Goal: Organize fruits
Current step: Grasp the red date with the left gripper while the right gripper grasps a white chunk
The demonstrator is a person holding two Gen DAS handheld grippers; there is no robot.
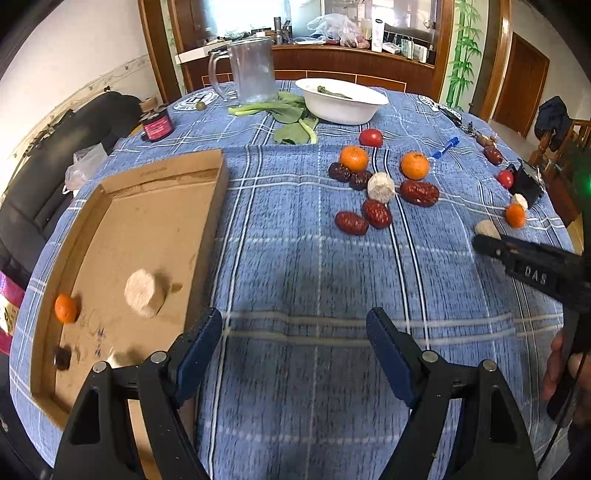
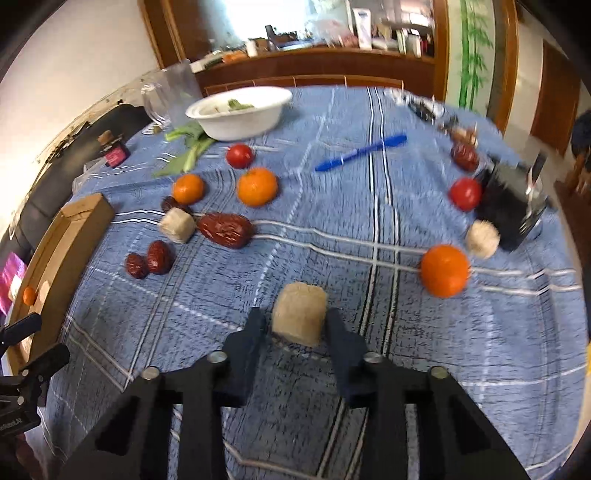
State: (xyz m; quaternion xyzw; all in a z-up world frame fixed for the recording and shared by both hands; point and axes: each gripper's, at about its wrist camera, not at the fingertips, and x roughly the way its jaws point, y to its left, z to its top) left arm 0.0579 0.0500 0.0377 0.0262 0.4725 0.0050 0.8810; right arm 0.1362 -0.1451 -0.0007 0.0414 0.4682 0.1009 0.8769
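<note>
Your right gripper (image 2: 295, 325) clamps the beige cake (image 2: 298, 317), ready for transfer to the cardboard tray (image 1: 207, 236); your left gripper (image 1: 295, 332) hangs open beside that tray, empty.

Matt cardboard tray (image 1: 162, 206), woven cloth tablecloth (image 1: 295, 266), glossy tomato (image 1: 371, 137), clear plastic jug (image 1: 251, 70)

At twelve o'clock a wood-framed hatch (image 1: 306, 33) opens onto a bright, cluttered back room. A bamboo painting (image 1: 461, 51) hangs at one o'clock beside a brown door (image 1: 521, 85); a black sofa (image 1: 55, 147) stands at nine o'clock against the white wall (image 1: 66, 48).
</note>
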